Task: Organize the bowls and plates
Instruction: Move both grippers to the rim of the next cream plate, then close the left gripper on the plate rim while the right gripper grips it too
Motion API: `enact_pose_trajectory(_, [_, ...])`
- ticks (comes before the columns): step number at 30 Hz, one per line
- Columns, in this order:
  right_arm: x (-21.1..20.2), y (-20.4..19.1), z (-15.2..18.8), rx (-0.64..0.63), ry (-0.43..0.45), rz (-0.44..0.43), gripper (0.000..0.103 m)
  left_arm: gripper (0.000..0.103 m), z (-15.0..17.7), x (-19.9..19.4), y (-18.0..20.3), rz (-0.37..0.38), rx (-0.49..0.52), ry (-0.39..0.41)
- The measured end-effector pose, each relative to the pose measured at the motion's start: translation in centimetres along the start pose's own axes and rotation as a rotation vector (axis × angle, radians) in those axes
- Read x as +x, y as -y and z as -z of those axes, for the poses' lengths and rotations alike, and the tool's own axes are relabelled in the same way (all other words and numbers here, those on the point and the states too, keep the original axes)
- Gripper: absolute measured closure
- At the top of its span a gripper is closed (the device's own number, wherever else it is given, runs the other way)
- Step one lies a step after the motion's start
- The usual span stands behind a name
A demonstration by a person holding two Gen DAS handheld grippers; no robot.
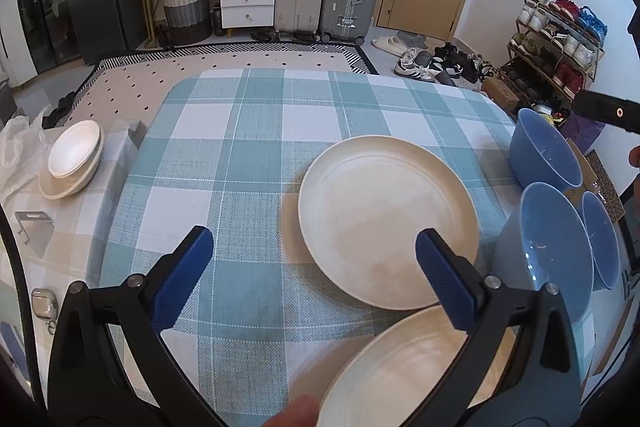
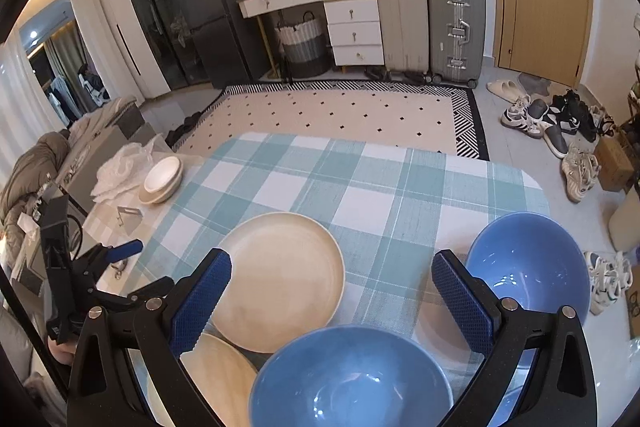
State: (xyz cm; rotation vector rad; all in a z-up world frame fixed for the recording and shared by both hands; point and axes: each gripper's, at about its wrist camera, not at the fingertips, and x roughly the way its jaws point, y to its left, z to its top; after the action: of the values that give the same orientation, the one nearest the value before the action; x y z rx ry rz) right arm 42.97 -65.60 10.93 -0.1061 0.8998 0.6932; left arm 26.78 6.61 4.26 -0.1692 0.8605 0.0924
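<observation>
Two cream plates lie on the checked tablecloth (image 1: 240,155): one plate (image 1: 386,219) mid-table, a second plate (image 1: 416,367) nearer, overlapping its front edge. Three blue bowls (image 1: 548,159) stand along the right side; a near bowl (image 2: 352,379) and a far bowl (image 2: 532,263) show in the right wrist view. My left gripper (image 1: 314,259) is open above the cloth, its right finger over the plates. My right gripper (image 2: 332,283) is open above the near bowl and the mid-table plate (image 2: 280,279), holding nothing. The left gripper (image 2: 120,259) also shows at the left there.
A stack of cream bowls on a plate (image 1: 74,159) sits at the table's far left beside a white plastic bag (image 2: 120,167). A metal bracket (image 1: 34,231) and a small case (image 1: 44,303) lie at the left edge. Suitcases, drawers and shoes stand on the floor beyond.
</observation>
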Motion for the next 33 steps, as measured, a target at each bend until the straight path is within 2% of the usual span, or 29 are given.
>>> enact_pose_trajectory(9, [4.9, 0.1, 0.0, -0.016, -0.096, -0.008, 0.001, 0.002, -0.4, 2.4, -1.2, 0.001, -0.032, -0.036])
enact_pose_trajectory(21, [10.3, 0.6, 1.0, -0.012, -0.230, -0.037, 0.002, 0.002, 0.2, 5.5, -1.5, 0.013, -0.023, -0.093])
enact_pose_trajectory(28, [13.3, 0.4, 1.7, -0.037, -0.320, -0.037, 0.005, 0.007, 0.5, 6.8, -1.4, 0.041, -0.022, -0.117])
enact_pose_trajectory(33, [15.3, 0.7, 2.3, -0.037, -0.380, -0.042, 0.018, 0.010, 0.7, 7.8, -1.3, 0.075, -0.020, -0.139])
